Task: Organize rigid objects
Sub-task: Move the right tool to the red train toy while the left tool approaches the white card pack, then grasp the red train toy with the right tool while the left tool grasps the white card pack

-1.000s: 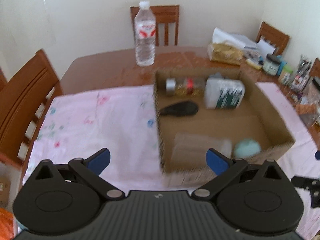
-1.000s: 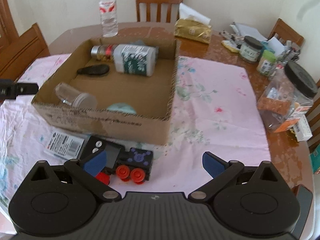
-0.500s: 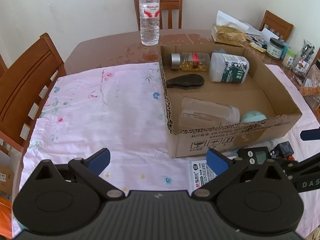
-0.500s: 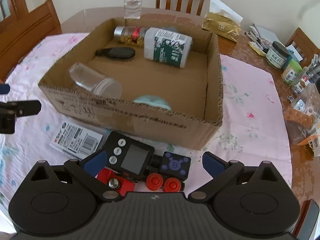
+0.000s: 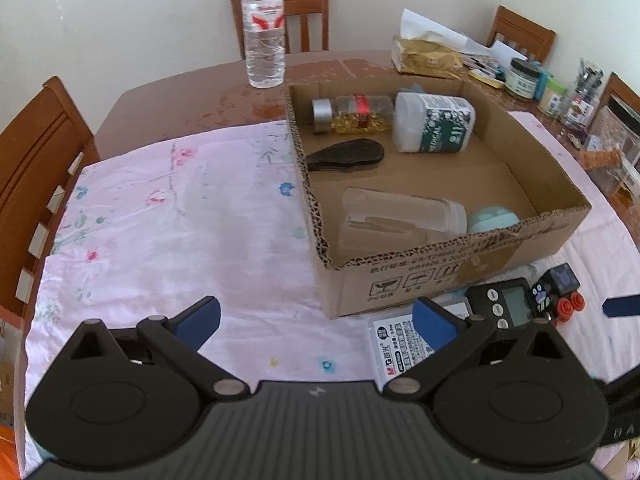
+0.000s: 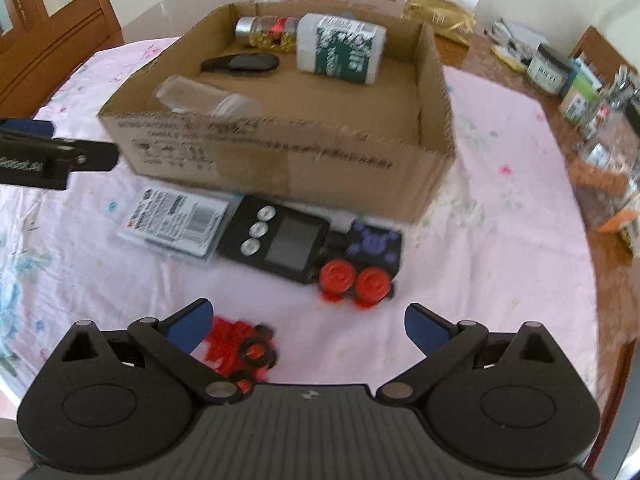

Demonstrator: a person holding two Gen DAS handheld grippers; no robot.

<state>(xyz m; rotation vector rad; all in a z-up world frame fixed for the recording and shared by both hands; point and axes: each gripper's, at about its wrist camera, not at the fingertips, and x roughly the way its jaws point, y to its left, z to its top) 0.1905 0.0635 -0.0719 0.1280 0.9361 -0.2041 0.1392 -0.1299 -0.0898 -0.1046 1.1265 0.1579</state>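
Note:
A cardboard box (image 5: 436,276) (image 6: 288,160) sits on the pink cloth and holds a capsule bottle (image 5: 352,114), a white bottle (image 5: 434,122), a black flat piece (image 5: 346,154), a clear jar (image 5: 400,220) and a mint round thing (image 5: 492,218). In front of the box lie a barcode packet (image 6: 176,216), a black timer (image 6: 276,240), a toy train car with red wheels (image 6: 360,268) and a red toy piece (image 6: 236,350). My right gripper (image 6: 306,320) is open just above these items. My left gripper (image 5: 316,318) is open over the cloth, left of the box's front corner.
A water bottle (image 5: 264,28) stands behind the box. Jars, tissue pack (image 5: 428,56) and clutter fill the table's right side (image 6: 592,92). Wooden chairs (image 5: 32,160) surround the table. The cloth left of the box is bare.
My right gripper has moved forward and down toward the items in front of the box. The left gripper has shifted slightly; both stay open.

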